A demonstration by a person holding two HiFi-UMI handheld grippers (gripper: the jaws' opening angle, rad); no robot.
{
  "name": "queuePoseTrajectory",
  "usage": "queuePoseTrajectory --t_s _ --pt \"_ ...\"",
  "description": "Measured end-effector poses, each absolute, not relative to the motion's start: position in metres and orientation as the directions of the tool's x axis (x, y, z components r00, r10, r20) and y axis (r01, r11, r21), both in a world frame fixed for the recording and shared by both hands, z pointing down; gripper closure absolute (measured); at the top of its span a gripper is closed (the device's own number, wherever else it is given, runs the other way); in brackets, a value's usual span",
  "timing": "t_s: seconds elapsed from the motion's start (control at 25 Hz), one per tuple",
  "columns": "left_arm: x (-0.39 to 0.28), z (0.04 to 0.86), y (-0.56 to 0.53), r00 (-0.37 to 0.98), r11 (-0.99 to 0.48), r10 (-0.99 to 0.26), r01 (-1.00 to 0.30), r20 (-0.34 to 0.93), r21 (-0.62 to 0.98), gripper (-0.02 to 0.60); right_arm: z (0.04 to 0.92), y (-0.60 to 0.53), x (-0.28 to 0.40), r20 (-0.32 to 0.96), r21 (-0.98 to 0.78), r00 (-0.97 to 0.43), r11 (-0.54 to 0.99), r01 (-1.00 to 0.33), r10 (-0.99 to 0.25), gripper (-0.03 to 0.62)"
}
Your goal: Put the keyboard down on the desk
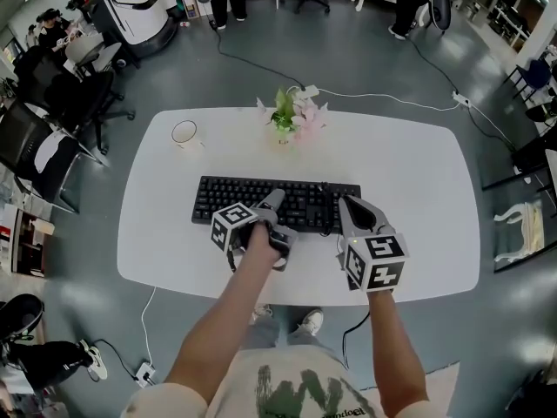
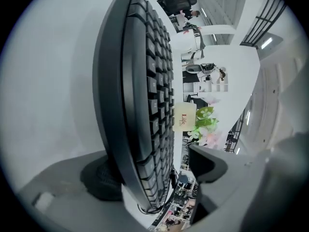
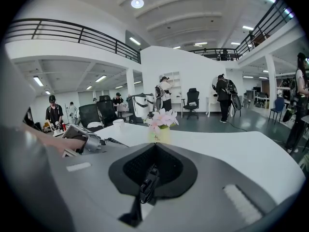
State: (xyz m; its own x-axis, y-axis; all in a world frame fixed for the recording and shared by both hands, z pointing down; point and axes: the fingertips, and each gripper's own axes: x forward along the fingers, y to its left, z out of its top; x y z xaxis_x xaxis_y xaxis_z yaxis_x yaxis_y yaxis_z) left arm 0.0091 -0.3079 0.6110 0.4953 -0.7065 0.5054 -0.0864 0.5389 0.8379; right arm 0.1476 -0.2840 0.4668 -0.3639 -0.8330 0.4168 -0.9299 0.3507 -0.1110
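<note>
White desk holds keyboard, cup and vase of pink flowers.

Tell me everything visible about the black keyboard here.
The black plastic full-size keyboard lies keys up, lengthwise on the white oval desk, nearer the person than the pink flowers. Its near edge sits inside the open left claw; the key-side jaw stands clear. The shut right claw pinches something thin and black, seemingly its cable.
</note>
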Motion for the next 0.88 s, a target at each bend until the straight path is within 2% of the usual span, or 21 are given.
queuePoseTrajectory --t_s 0.88 --pt "0.006 0.609 -0.276 0.5 0.58 -0.687 -0.06 0.527 0.813 0.15 0.458 -0.272 0.151 0.406 -0.103 -0.382 0.374 -0.922 -0.83 0.595"
